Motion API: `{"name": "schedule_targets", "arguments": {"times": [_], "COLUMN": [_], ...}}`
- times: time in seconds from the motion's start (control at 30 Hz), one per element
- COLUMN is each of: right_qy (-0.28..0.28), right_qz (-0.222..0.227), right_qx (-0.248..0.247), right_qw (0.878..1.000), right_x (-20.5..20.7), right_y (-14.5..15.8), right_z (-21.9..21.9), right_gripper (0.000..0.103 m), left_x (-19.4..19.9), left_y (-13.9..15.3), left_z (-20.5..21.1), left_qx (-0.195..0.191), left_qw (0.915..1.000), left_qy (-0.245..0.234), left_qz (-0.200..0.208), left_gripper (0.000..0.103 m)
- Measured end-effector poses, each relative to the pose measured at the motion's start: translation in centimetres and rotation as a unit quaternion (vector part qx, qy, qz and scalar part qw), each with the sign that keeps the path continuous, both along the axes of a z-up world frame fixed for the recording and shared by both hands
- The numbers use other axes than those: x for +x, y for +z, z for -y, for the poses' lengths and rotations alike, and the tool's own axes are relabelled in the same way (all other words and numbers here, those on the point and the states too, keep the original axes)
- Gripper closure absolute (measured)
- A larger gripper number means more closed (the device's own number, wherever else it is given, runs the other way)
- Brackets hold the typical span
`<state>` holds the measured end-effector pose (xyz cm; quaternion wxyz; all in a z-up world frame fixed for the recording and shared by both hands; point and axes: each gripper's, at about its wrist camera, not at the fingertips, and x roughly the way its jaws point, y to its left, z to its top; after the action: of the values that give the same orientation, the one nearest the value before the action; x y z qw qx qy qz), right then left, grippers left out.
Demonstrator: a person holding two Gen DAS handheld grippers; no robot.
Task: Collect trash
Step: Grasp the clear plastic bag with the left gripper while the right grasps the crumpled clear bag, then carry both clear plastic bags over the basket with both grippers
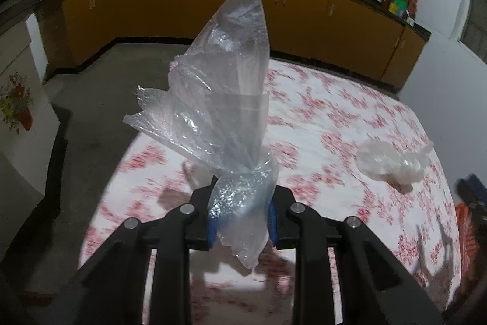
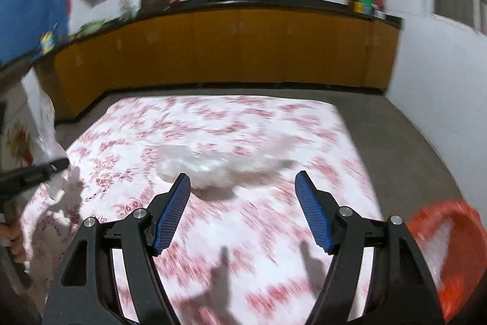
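1. A clear plastic bag [image 1: 225, 99] stands up from the left gripper [image 1: 242, 221], whose blue pads pinch its crumpled base above the table [image 1: 350, 111].
2. A second crumpled plastic wad [image 2: 207, 169] lies on the floral cloth, just ahead of the right gripper [image 2: 243, 203], whose jaws stand wide apart and empty.
3. An orange bag [image 2: 450, 249] sits at the table's right edge.

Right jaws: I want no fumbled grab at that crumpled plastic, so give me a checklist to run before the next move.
1. Right gripper jaws open, nothing between: ok.
2. Crumpled plastic ahead, lined up between the jaws: ok.
3. Plastic loose on the tablecloth, nothing on it: ok.
4. Left gripper shut on the clear bag: ok.
5. Orange bag open to take trash: cannot tell.
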<state>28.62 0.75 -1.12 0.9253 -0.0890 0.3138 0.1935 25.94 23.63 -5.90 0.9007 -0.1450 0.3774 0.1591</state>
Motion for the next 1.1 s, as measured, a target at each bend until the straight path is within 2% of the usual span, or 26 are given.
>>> {"name": "schedule_targets", "arguments": {"times": [0.13, 0.27, 0.43, 0.53, 0.6, 0.73, 0.87, 1.1], "right_qy": [0.047, 0.083, 0.097, 0.094, 0.086, 0.055, 0.020, -0.019], "right_qz": [-0.003, -0.016, -0.049, -0.053, -0.056, -0.067, -0.067, -0.034], "right_qx": [-0.039, -0.068, -0.093, -0.110, -0.103, -0.070, -0.036, -0.021], "right_qw": [0.998, 0.994, 0.990, 0.988, 0.989, 0.994, 0.997, 0.999], "right_x": [2.1, 3.6, 4.9, 5.1, 5.1, 5.0, 3.6, 0.0], "right_y": [-1.0, -2.2, -4.1, -4.9, -5.1, -4.3, -2.4, 1.3], "right_z": [-3.3, -4.8, -5.7, -5.8, -5.3, -3.5, -0.9, 2.7], "right_gripper": [0.032, 0.029, 0.029, 0.045, 0.052, 0.059, 0.059, 0.059], "left_x": [-0.4, -0.6, -0.4, -0.2, -0.1, 0.1, -0.2, -0.9], "left_y": [0.5, 0.5, 0.4, 0.3, 0.4, 0.7, 1.4, 3.3], "left_z": [-1.6, -2.6, -3.1, -2.8, -2.4, -1.3, 0.2, 4.0], "left_qx": [-0.006, -0.012, -0.019, -0.022, -0.025, -0.027, -0.029, -0.028], "left_qw": [0.9998, 0.9997, 0.9995, 0.9996, 0.9995, 0.9996, 0.9993, 0.9970], "left_qy": [0.014, 0.020, 0.021, 0.016, 0.012, -0.001, -0.019, -0.066], "left_qz": [0.009, 0.013, 0.013, 0.011, 0.012, 0.012, 0.015, 0.029], "left_gripper": [0.077, 0.076, 0.076, 0.076, 0.076, 0.076, 0.076, 0.076]}}
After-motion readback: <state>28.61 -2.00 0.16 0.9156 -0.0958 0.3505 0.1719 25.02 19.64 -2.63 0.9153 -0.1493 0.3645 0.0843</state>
